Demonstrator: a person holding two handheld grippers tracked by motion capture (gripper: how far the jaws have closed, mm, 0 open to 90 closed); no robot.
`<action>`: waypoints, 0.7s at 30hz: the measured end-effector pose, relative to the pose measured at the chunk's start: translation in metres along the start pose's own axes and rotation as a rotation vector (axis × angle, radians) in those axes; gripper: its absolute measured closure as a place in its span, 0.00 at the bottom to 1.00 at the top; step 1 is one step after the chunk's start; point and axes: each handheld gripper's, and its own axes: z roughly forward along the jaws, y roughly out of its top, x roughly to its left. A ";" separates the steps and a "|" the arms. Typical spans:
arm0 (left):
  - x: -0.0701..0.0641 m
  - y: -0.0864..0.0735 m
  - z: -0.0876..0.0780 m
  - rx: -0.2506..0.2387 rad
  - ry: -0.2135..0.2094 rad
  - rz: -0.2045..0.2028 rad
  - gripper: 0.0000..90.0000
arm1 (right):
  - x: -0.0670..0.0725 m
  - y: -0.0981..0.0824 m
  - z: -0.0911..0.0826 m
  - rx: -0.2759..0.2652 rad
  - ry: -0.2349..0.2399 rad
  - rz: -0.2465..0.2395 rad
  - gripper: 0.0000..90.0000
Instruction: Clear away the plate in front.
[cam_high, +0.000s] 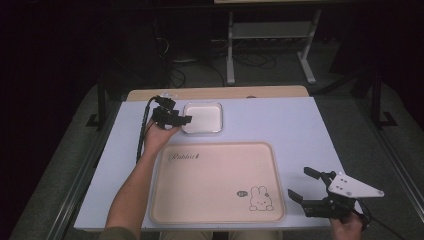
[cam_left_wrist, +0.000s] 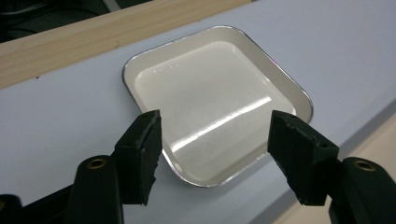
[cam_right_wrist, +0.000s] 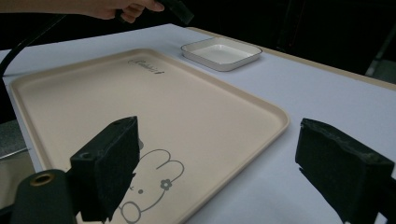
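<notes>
The dish (cam_left_wrist: 215, 105) lay on the desk (cam_high: 280, 125), beyond the tray (cam_high: 215, 182), empty and not yet gripped. The left claw (cam_left_wrist: 215, 154) hovered at its near corner, jaws apart and straddling the rim, pads clear. This looked like the reach; next it needed to settle and pinch the rim. The right claw (cam_high: 303, 183) waited apart beside the tray.

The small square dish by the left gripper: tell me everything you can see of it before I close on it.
The small square dish is shallow, white and glossy, with rounded corners and a thin raised rim that looks metallic or glazed. It is empty, lies flat and upright on the pale table, near the far edge, just beyond the beige tray and apart from it. The left gripper stands over its near corner with jaws open on either side of that corner; the pads do not appear to touch it.
</notes>
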 end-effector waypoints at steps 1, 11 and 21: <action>0.003 0.000 0.002 0.008 0.010 -0.020 0.41 | 0.000 0.000 0.000 0.000 0.000 0.001 0.14; 0.021 -0.007 0.021 0.067 0.077 -0.120 0.51 | 0.000 0.000 -0.001 0.002 0.001 -0.004 0.14; 0.028 -0.015 0.040 0.134 0.088 -0.191 0.66 | 0.002 0.001 0.001 0.007 0.012 -0.009 0.14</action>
